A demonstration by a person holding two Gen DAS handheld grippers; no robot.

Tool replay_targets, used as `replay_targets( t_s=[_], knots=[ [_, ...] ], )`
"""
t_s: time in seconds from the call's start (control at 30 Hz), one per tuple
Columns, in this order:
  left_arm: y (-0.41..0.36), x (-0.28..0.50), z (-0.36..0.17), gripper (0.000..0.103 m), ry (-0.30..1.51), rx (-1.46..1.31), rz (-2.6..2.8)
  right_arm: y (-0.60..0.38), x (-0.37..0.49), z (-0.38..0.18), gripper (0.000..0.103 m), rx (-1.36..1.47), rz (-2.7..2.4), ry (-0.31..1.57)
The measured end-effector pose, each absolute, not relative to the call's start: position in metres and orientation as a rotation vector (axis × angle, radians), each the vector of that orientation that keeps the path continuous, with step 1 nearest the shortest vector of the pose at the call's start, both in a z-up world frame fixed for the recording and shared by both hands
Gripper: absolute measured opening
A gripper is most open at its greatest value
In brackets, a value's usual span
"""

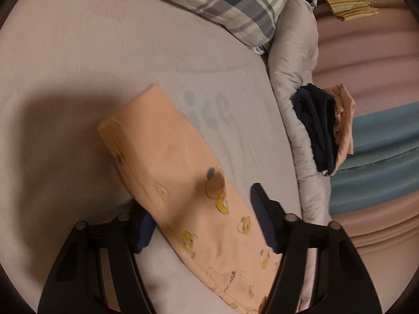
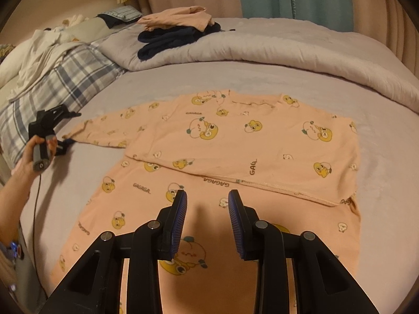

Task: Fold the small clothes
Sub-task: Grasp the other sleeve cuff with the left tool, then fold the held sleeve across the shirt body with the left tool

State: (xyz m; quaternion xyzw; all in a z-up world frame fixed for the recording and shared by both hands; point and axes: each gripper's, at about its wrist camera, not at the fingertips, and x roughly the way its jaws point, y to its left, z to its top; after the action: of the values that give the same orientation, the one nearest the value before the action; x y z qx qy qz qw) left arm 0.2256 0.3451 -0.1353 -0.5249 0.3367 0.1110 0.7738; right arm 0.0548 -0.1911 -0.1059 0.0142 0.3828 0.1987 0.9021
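- Blue ribbed pads tip the black right tool (image 2: 207, 196), whose jaws stand apart, released, with nothing between them; it hovers over the near, lower part of the peach cotton child's top printed with yellow cartoon faces (image 2: 235, 144).
- That top lies spread on the pale lilac bed sheet (image 2: 379, 157), its body folded so that an upper layer lies across the lower one, the fold's hem running slantwise just beyond the right tool's tips.
- One long sleeve (image 1: 167, 162) stretches away to the left in the right wrist view, ending at the black left tool (image 1: 201, 214).
- From the left wrist view the sleeve runs between the left tool's blue pads; the pads stand apart on either side of the cloth and do not press it, so that tool is released.
- A person's left hand (image 2: 39, 151) grips the left tool's handle, forearm reaching in from the left edge, a cable hanging below.
- Beyond the top, a rolled grey quilt (image 2: 262, 49) crosses the bed, bearing a dark navy folded garment (image 2: 172, 39) with a peach garment (image 2: 178, 18) on it.
- Nearby to the left lies a blue and white plaid pillow (image 2: 60, 83).
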Motion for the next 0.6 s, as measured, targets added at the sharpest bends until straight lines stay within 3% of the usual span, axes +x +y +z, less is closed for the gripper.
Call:
replay_targets(
  t_s=[0.13, 0.2, 0.27, 0.6],
  knots=[
    [0.349, 0.222, -0.134, 0.04, 0.735, -1.096, 0.294, -0.194, 0.056, -0.11, 0.032, 0.044, 0.401, 0.803],
    [0.348, 0.222, -0.133, 0.019, 0.753, -1.048, 0.311, -0.195, 0.056, -0.111, 0.032, 0.047, 0.396, 0.807],
    [0.347, 0.224, -0.131, 0.007, 0.767, -1.018, 0.312, -0.196, 0.056, -0.112, 0.032, 0.054, 0.398, 0.809],
    [0.302, 0.224, -0.069, 0.003, 0.676, -0.844, 0.142, -0.204, 0.054, -0.112, 0.032, 0.102, 0.391, 0.81]
  ],
)
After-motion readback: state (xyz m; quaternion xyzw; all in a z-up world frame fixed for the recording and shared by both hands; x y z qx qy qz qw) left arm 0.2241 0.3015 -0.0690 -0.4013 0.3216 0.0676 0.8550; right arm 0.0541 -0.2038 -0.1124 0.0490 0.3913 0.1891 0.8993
